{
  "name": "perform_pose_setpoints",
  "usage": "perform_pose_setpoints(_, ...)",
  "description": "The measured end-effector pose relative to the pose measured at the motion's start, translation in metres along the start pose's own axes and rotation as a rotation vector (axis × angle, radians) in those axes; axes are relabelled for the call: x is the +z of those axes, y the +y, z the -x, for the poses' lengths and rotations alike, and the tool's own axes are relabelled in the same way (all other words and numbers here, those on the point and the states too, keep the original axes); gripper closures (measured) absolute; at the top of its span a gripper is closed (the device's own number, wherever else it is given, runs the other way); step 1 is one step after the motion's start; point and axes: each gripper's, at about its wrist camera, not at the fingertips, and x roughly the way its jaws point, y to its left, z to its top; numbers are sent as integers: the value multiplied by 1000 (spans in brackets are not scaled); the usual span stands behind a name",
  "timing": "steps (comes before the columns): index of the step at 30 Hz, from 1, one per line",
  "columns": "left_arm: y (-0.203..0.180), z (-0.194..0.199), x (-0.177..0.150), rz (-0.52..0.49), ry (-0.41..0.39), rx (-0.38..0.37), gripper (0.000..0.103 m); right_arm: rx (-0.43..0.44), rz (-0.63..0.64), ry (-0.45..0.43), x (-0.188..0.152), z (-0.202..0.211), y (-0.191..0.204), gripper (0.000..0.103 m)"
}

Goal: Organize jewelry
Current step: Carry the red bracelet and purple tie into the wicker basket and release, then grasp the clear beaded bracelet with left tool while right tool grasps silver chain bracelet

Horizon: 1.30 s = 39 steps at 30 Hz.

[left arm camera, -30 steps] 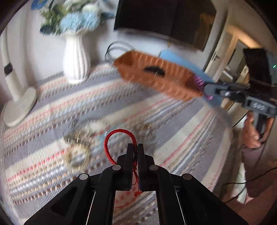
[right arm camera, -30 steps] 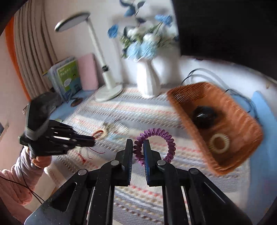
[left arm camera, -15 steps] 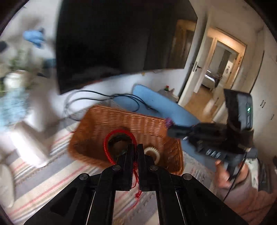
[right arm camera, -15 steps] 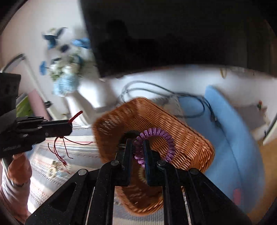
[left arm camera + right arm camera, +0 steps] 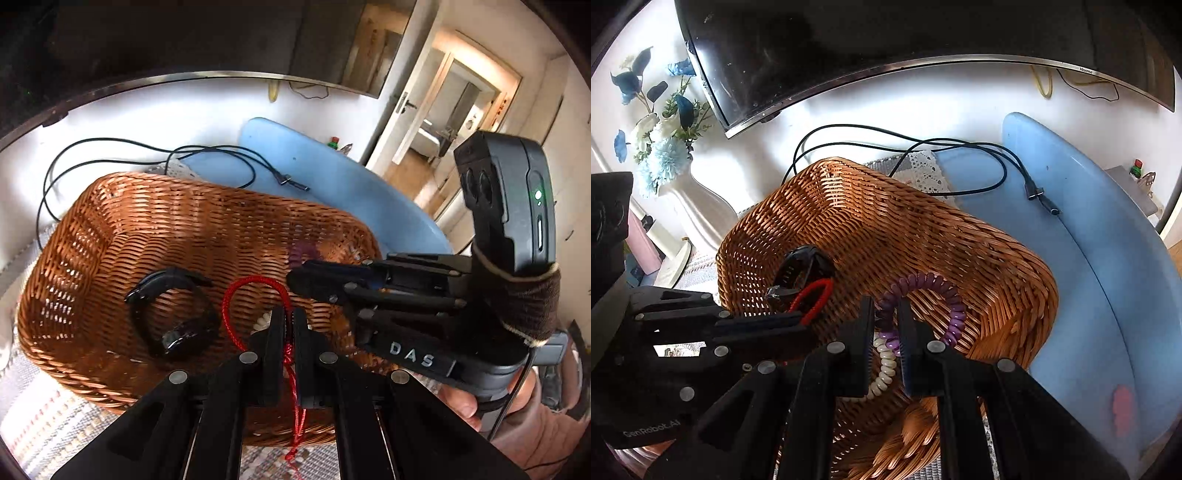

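Over the wicker basket, beside the black watch inside it, our left claw pinches the red cord bracelet; to its right, our right claw grips the purple coil band above a cream coil band.

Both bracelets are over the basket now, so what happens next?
Probably let go. The left hand-held gripper pinches the red cord bracelet and the right hand-held gripper the purple coil, both above the wicker basket, so opening should drop them in.
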Motion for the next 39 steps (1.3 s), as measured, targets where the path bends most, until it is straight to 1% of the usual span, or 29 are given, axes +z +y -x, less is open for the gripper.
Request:
perform_pose_setpoints(2, -1, 4, 1, 5, -5, 2, 95, 13, -10, -3, -1, 4, 0, 88)
perform_pose_setpoints(3, -2, 9, 0, 0, -9, -1, 88, 22, -16, -5, -1, 7, -1, 87)
perform_pose_setpoints(4, -3, 13, 0, -1, -14, -7, 76, 32, -21, -12, -1, 11, -1, 86)
perform_pose_setpoints(6, -2, 25, 1, 9, -45, -11, 65, 50, -30, -25, -2, 22, -1, 85)
perform_pose_setpoints(9, -6, 50, -3, 13, -93, -13, 65, 65, -26, -43, -3, 37, 5, 85)
perform_pose_setpoints(12, -8, 79, -11, 7, -125, 21, 65, 80, -4, -64, -7, 57, 18, 85)
perform_pose_setpoints(15, -6, 119, -28, 17, -168, 66, 65, 100, 19, -86, -10, 74, 33, 84)
perform_pose_setpoints(19, 7, 174, -60, 52, -229, 117, 65, 145, 71, -96, -18, 93, 63, 84)
perform_pose_setpoints(21, 18, 208, -82, 86, -267, 163, 65, 175, 101, -93, -22, 98, 82, 81)
perform_pose_setpoints(24, 37, 246, -116, 143, -309, 210, 65, 228, 146, -81, -29, 100, 114, 79)
perform_pose_setpoints(27, 57, 271, -146, 196, -330, 244, 65, 276, 182, -57, -33, 95, 142, 75)
perform_pose_setpoints(29, 75, 280, -166, 239, -331, 261, 65, 299, 208, -36, -39, 90, 159, 74)
perform_pose_setpoints(31, 88, 285, -185, 277, -327, 269, 65, 302, 240, -14, -43, 82, 177, 71)
perform_pose_setpoints(33, 101, 281, -203, 313, -304, 285, 65, 308, 268, 11, -47, 74, 192, 69)
perform_pose_setpoints(36, 120, 265, -227, 353, -236, 327, 65, 323, 306, 53, -53, 59, 210, 69)
perform_pose_setpoints(39, 133, 240, -243, 373, -156, 381, 65, 317, 341, 99, -57, 39, 223, 69)
